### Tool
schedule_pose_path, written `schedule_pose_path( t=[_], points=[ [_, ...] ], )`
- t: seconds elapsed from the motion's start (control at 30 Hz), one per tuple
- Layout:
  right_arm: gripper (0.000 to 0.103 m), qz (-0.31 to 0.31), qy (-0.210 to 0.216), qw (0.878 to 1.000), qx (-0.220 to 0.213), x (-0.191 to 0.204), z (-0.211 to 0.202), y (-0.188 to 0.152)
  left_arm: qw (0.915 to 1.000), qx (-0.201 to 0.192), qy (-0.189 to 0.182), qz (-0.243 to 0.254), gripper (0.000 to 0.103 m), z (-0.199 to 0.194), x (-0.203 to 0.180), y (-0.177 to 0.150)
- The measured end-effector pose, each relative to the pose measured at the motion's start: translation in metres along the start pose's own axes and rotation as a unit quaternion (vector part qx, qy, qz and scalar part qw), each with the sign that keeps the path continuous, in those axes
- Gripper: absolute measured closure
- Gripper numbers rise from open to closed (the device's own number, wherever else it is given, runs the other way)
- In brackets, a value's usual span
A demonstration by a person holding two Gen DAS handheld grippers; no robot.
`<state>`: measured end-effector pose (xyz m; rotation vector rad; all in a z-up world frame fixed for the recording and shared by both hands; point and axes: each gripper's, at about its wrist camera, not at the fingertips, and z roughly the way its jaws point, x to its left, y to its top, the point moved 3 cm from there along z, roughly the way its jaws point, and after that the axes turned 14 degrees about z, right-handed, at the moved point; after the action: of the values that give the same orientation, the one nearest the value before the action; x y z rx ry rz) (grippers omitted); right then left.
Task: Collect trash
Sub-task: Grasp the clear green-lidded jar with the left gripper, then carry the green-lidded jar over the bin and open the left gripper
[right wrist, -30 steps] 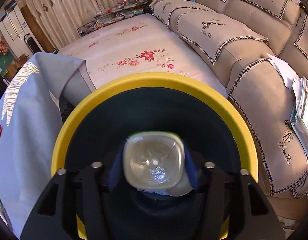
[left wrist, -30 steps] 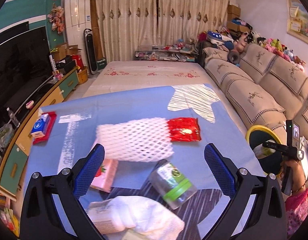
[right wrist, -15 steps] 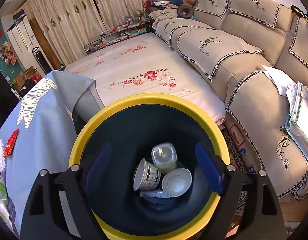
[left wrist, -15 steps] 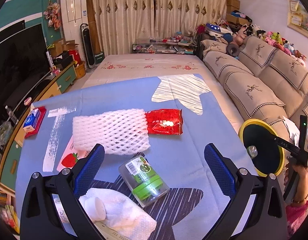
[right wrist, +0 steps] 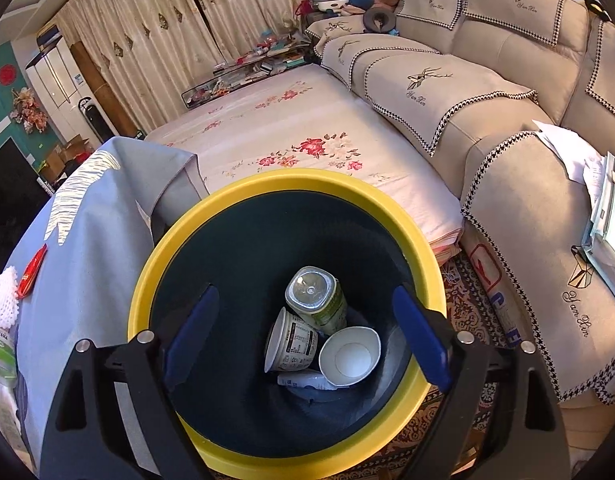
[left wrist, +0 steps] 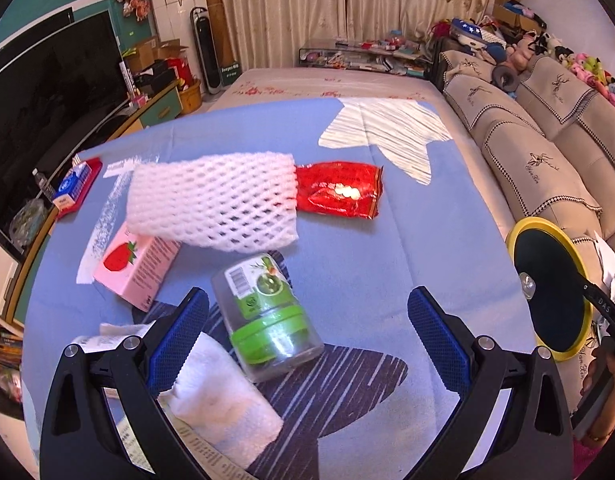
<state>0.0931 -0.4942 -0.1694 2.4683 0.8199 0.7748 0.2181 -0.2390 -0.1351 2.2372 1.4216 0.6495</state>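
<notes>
Several pieces of trash lie on the table (left wrist: 387, 248), lined up for the left gripper (left wrist: 307, 332): its fingers stand wide and empty, pitched down around a clear green-banded container (left wrist: 267, 316). Further right, the right gripper (right wrist: 307, 336) hangs open above the yellow-rimmed bin (right wrist: 235, 200), with a bottle (right wrist: 317, 300) lying inside among cups.

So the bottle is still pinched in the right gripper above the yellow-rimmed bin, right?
Not quite. The right wrist view shows the right gripper open and empty above the yellow-rimmed bin; the bottle lies at the bin's bottom beside two paper cups.
</notes>
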Motion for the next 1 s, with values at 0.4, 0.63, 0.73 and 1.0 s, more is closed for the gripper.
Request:
schedule_pose_path(
  t=[0.4, 0.63, 0.73, 1.0],
  points=[
    [0.019, -0.003, 0.017, 1.000, -0.002, 0.000, -0.007, 0.000, 0.9963, 0.053, 0.012, -0.067, 0.008, 0.031, 0.024, -0.013],
    [0.019, -0.002, 0.022, 1.000, 0.002, 0.000, -0.007, -0.001, 0.9937, 0.074, 0.010, -0.084, 0.028, 0.047, 0.033, -0.017],
    [0.019, -0.001, 0.024, 1.000, 0.001, 0.000, -0.008, -0.002, 0.9931, 0.080, 0.006, -0.085, 0.036, 0.053, 0.033, -0.019],
    [0.019, 0.006, 0.029, 1.000, -0.004, -0.007, -0.014, -0.001, 0.9944, 0.073, -0.002, -0.077, 0.048, 0.053, 0.032, -0.018]
  ],
)
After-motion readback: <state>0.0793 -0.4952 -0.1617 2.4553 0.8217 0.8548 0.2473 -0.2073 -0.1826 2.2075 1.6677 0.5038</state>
